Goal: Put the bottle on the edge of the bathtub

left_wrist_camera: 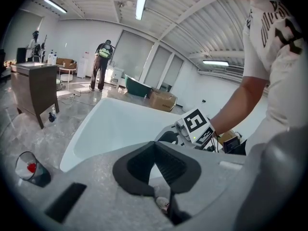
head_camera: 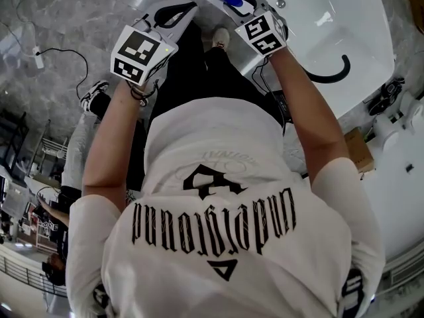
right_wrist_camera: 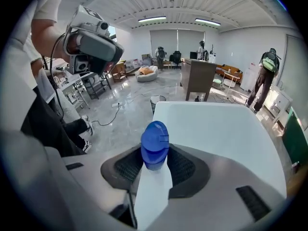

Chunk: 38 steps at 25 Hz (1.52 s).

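Bright open hall with a glossy grey floor (head_camera: 46, 18); a white bathtub (head_camera: 318, 25) sits right in front of the person. The right tongs (right_wrist_camera: 155, 163) pinch a white bottle (right_wrist_camera: 152, 191) just below its blue cap (right_wrist_camera: 154, 143), with a ribbed pad on each side and the cap poking out past the tips toward the tub. In the head view the bottle is held at the tub's near rim with the cap over the rim; can't tell if it touches. The left tongs (left_wrist_camera: 154, 150) are pressed together at the tips with nothing between them, near the right ones at the outer edge of the same near rim. The left marker cube (head_camera: 138, 55) and the right marker cube (head_camera: 260, 33) both face up. A shoe (head_camera: 220, 38) shows at the foot of the tub, between the two tongs. A black curved piece (head_camera: 331, 75) lies on the tub's white surface toward its right side. A cable (head_camera: 66, 52) trails on the floor left of the tub. In the left gripper view, a bin (left_wrist_camera: 29, 168) with something red in it stands on the floor off the tub's left corner. Beyond it is a dark wooden cabinet (left_wrist_camera: 33, 88), and a cardboard box (left_wrist_camera: 162, 100) sits past the tub's far end. A standing person (left_wrist_camera: 102, 61) is far back, facing away.
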Each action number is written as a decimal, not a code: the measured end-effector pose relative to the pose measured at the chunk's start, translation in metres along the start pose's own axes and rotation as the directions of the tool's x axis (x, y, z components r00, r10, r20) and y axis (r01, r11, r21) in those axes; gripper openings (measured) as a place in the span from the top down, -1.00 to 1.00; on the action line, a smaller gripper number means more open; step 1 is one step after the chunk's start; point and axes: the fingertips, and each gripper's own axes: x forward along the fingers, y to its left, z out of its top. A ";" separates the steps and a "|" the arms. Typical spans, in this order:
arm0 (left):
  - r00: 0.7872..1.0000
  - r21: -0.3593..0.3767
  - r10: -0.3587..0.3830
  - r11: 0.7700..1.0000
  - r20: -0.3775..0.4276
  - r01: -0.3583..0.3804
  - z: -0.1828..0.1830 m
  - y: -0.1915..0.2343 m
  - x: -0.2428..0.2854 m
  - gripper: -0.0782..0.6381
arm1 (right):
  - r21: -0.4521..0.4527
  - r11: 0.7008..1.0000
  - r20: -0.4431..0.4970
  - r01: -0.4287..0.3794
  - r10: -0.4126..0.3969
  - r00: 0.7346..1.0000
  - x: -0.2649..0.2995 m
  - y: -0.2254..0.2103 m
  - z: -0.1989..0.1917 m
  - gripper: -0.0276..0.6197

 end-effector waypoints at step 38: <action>1.000 -0.040 -0.013 0.999 -0.009 0.012 -0.012 -0.009 0.006 0.74 | -0.039 0.999 0.006 -0.010 0.010 1.000 -0.003 0.017 -0.005 0.39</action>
